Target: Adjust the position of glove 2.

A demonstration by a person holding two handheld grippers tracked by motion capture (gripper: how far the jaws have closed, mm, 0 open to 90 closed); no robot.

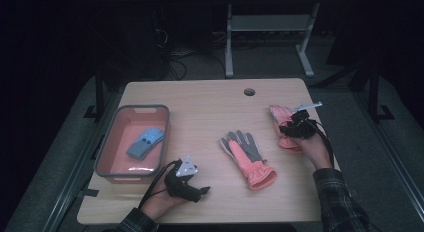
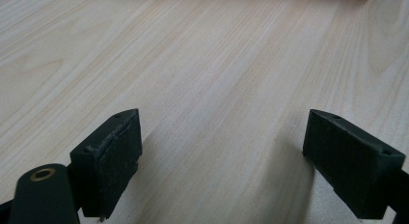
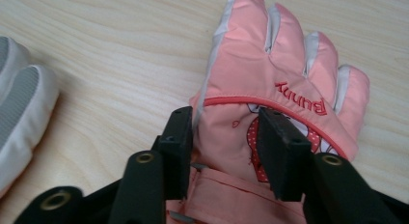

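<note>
A pink glove (image 3: 270, 69) with red lettering lies back up at the table's right side (image 1: 278, 113). My right gripper (image 3: 224, 122) is down over its wrist end (image 1: 287, 123); the jaws stand partly apart, one at the glove's edge, the other over its back, and no pinched fold shows. A second glove (image 1: 247, 159), grey palm up with a pink cuff, lies mid-table; its fingertips (image 3: 19, 98) show in the right gripper view. My left gripper (image 1: 202, 191) rests near the front edge, open above bare wood (image 2: 224, 137).
A grey-rimmed orange bin (image 1: 107, 147) stands at the table's left with a blue folded item (image 1: 145, 142) inside. A round cable hole (image 1: 249, 92) sits near the far edge. Beyond the table stands a white frame on a dark floor.
</note>
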